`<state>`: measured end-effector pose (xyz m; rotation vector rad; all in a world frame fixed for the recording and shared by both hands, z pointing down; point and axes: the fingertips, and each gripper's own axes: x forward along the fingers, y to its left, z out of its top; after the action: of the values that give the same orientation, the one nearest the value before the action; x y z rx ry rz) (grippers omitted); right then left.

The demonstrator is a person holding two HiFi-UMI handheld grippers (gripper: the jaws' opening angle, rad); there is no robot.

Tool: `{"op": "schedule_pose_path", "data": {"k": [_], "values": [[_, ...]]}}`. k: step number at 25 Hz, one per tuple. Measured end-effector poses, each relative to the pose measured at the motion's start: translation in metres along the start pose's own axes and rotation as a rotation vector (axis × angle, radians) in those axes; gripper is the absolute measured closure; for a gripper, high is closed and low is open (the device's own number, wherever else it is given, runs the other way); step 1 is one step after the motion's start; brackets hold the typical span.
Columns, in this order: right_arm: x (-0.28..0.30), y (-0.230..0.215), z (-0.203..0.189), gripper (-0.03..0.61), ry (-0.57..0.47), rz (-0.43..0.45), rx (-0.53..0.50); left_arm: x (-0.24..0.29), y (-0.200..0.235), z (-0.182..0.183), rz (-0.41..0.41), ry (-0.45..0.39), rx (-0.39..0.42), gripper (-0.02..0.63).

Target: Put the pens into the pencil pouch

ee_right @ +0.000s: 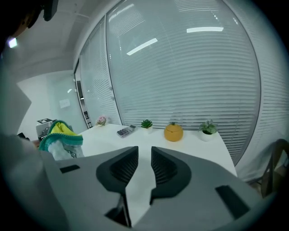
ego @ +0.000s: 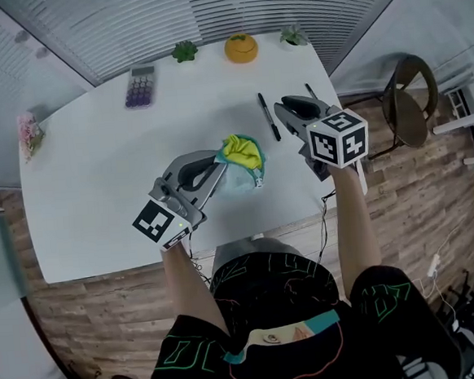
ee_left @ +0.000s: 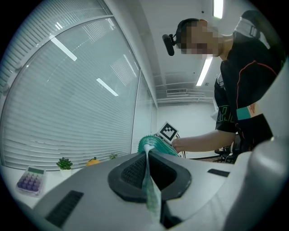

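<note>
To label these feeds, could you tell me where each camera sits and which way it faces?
Head view: on the person's head, looking steeply down at the table; forearms, legs, left gripper and right gripper show.
Left gripper view: on the left gripper, looking along shut jaws pinching the pouch, toward the person's torso.
Right gripper view: on the right gripper, looking along open, empty jaws toward the blinds; no body clearly shows.
Shared: all show pouch and calculator.

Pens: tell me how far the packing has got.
Done: nothing clearly; no pen shows in the pouch. In hand: the left claw is shut on the pouch's edge; the right claw is open and empty. Left: one pen lies on the table beside the pouch, and a second pen shows just past the right claw.
</note>
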<state>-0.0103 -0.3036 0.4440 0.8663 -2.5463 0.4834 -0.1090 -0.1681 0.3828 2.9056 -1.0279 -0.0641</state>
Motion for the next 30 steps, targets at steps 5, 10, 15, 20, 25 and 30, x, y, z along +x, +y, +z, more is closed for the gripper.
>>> {"op": "schedule_pose_path", "data": {"k": [5, 10, 15, 20, 25, 30], "values": [[0.029, -0.016, -0.008, 0.502, 0.071, -0.027, 0.028, 0.000, 0.017, -0.005, -0.009, 0.009, -0.010, 0.609], [0.057, -0.030, -0.024, 0.494, 0.162, -0.043, 0.062, -0.001, 0.029, -0.009, -0.013, 0.015, -0.021, 0.609], [0.092, -0.046, -0.039, 0.483, 0.273, -0.065, 0.083, -0.003, 0.041, -0.019, -0.021, 0.060, -0.044, 0.609], [0.118, -0.061, -0.055, 0.483, 0.399, -0.085, 0.113, -0.005, 0.053, -0.025, -0.020, 0.070, -0.059, 0.609], [0.138, -0.073, -0.077, 0.474, 0.546, -0.102, 0.125, -0.004, 0.065, -0.034, -0.022, 0.074, -0.072, 0.609], [0.143, -0.077, -0.085, 0.480, 0.626, -0.117, 0.129, -0.001, 0.069, -0.038, -0.025, 0.081, -0.082, 0.609]]}}
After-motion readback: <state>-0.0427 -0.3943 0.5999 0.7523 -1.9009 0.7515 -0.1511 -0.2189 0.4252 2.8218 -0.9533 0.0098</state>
